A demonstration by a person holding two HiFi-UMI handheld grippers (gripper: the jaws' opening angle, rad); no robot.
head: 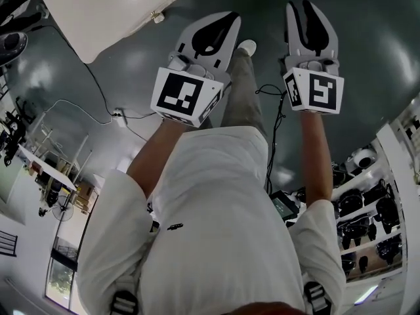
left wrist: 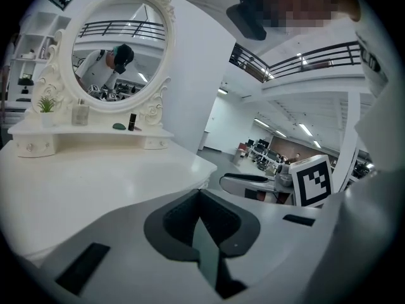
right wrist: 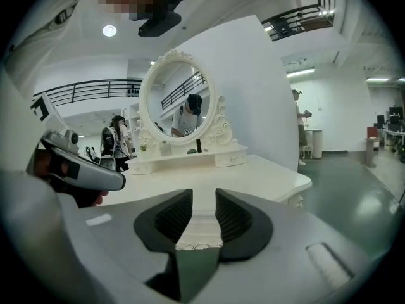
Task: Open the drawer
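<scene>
A white dressing table (right wrist: 253, 176) with an oval mirror (right wrist: 177, 100) stands ahead of both grippers. Small drawers with knobs sit in the shelf under the mirror (right wrist: 229, 159) (left wrist: 33, 147). In the head view only the table's corner (head: 111, 8) shows, at the upper left. My left gripper (left wrist: 200, 194) (head: 228, 18) is shut and empty, level with the tabletop's near edge (left wrist: 95, 201). My right gripper (right wrist: 204, 198) (head: 304, 6) is open, nothing touching its pads; the table's ornate front edge (right wrist: 199, 240) shows through the gap, some way off. Each gripper sees the other beside it.
A small plant (left wrist: 45, 105), a bottle (left wrist: 80, 113) and a dark tube (left wrist: 131, 121) stand on the mirror shelf. A person (right wrist: 299, 126) stands past the table's right end. Grey floor with cables (head: 98, 94) lies below; shelves of equipment (head: 367, 209) are at the right.
</scene>
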